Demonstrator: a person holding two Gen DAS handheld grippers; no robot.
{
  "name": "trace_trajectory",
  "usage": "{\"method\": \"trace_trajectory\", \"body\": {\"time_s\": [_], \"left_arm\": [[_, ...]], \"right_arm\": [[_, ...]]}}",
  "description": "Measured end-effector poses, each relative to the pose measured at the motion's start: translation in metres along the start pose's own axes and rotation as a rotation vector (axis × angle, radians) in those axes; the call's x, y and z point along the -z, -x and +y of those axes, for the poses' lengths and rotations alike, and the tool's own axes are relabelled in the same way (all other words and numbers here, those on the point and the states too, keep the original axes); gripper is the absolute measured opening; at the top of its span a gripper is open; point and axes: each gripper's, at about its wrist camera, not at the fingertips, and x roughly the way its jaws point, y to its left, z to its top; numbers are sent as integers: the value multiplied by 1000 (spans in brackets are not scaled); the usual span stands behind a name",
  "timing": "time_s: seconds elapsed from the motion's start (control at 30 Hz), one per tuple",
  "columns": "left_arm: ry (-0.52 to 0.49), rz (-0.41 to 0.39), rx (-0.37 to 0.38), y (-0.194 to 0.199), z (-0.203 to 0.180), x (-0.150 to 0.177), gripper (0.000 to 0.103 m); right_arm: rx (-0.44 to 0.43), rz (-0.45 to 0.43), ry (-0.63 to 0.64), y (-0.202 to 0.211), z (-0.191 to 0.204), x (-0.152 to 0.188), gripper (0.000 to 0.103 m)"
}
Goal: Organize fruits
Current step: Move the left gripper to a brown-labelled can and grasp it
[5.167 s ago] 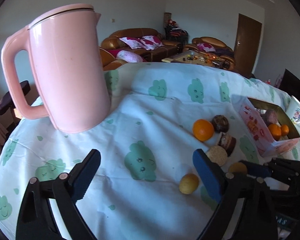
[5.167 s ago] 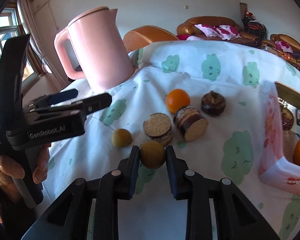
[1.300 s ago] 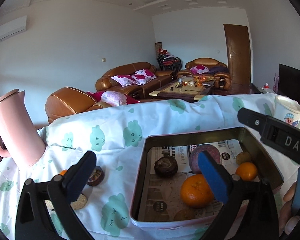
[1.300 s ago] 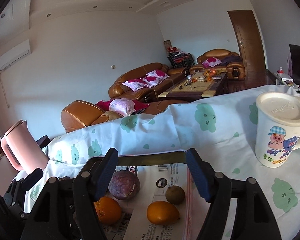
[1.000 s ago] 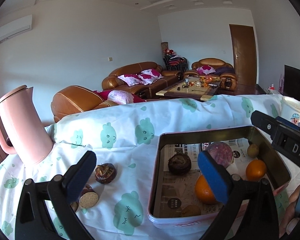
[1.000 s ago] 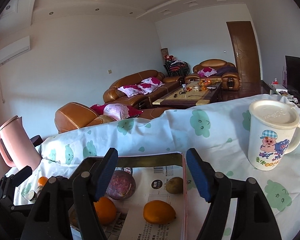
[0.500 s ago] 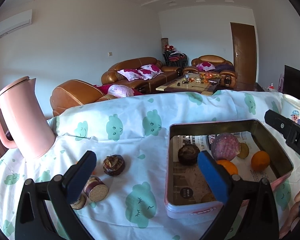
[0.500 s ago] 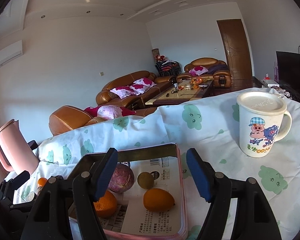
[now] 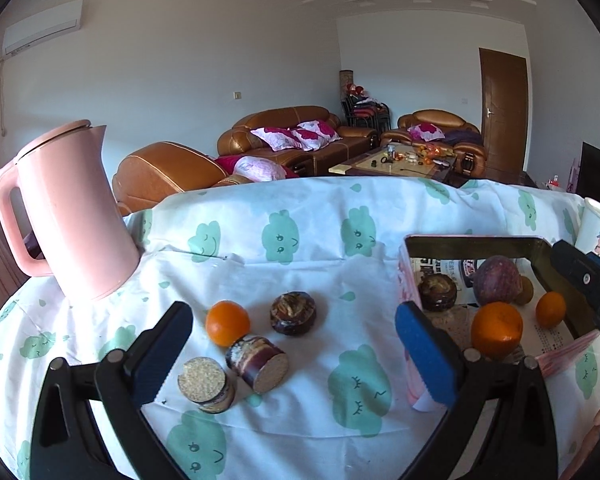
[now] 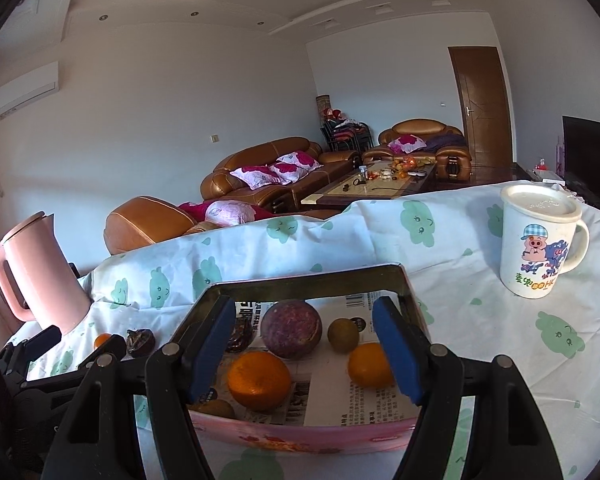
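Cloud-print cloth, rectangular metal tin of round, smooth oranges.

Both grippers' fingers spread, empty

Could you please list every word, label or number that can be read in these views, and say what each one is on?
Mug: two green Chinese characters, then "OO" and more letters, under a cartoon pig; the characters are too blurred to read surely.
Newspaper lining the tin: Chinese print and a barcode, too small to read.
Tin's pink front wall: small red markings, unreadable.
Kettle, left gripper and right gripper: no readable text.
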Motion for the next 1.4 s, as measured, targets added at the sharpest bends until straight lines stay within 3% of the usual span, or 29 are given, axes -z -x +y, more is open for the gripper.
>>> {"method": "trace_trajectory", "body": {"time_s": [0.63,0.83,1.0,1.13,1.27,1.33,1.4], "left_arm": [[45,49,-59,-14,77,6,103],[90,99,-44,-21,117,1,103],[106,136,-44,-27,149,4,103],[89,168,71,-26,150,6,102],[1,211,196,-27,127,12,94],[-74,232,220,-29,110,16,83],[-139,232,225,-29,96,21,82]], "right_arm": [[-117,48,53,-25,102,16,72],[-152,39,132,-29,141,20,72],[-156,19,200,-21,149,24,72],[-171,34,204,-20,145,24,72],[-160,46,205,-22,143,24,72],[-152,54,182,-23,138,22,72],[-154,65,153,-25,133,21,72]]}}
